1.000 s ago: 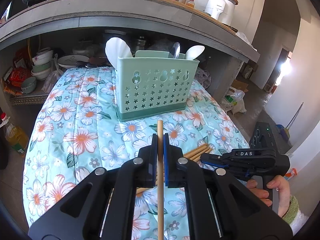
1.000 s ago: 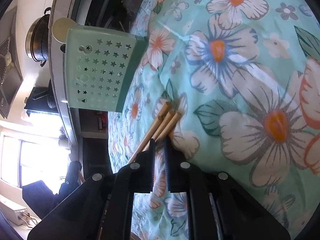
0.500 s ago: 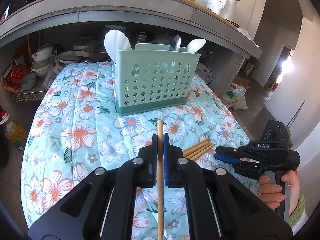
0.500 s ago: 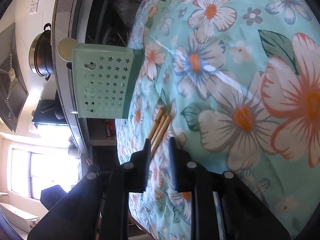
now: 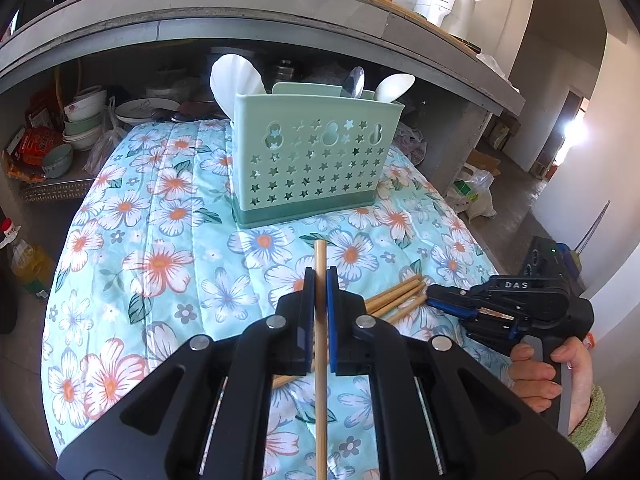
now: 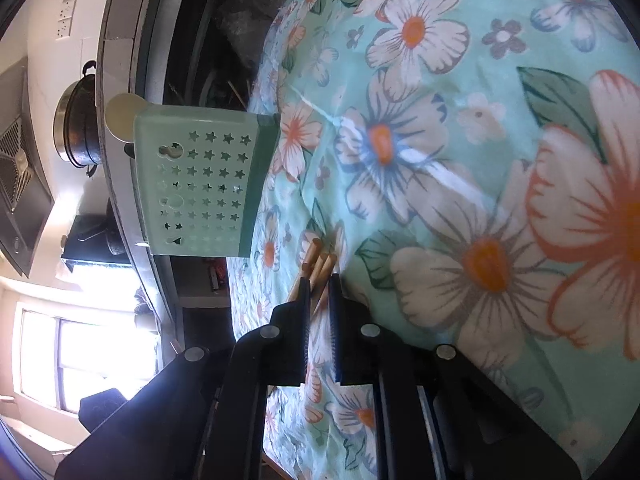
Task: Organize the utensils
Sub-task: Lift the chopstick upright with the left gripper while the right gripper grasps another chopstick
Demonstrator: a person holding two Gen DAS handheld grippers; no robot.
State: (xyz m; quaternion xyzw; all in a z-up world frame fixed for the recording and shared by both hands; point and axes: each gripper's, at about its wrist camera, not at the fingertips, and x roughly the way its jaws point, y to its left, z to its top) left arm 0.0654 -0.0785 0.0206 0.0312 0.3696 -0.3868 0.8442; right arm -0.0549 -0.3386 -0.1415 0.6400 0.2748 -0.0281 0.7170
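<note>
A mint-green utensil holder (image 5: 312,164) with star cut-outs stands on the floral cloth, with white spoons (image 5: 234,80) and a metal spoon (image 5: 356,80) in it. My left gripper (image 5: 318,280) is shut on one wooden chopstick (image 5: 320,256), which points at the holder from a short way in front of it. A few loose chopsticks (image 5: 396,296) lie on the cloth to its right. My right gripper (image 6: 320,280), rolled on its side, has its jaws closing on the near ends of those chopsticks (image 6: 320,260), with one chopstick between the tips. The holder (image 6: 196,184) stands beyond them.
The floral cloth (image 5: 160,240) covers a round table that drops off on all sides. Behind the holder a concrete counter (image 5: 280,12) overhangs a shelf with bowls (image 5: 82,120) and plates. A hand (image 5: 552,372) grips the right gripper's handle at the table's right edge.
The right gripper's jaws spread apart, slid onto the ends of the loose chopsticks and have narrowed again around them. The left gripper still holds its chopstick in the same place.
</note>
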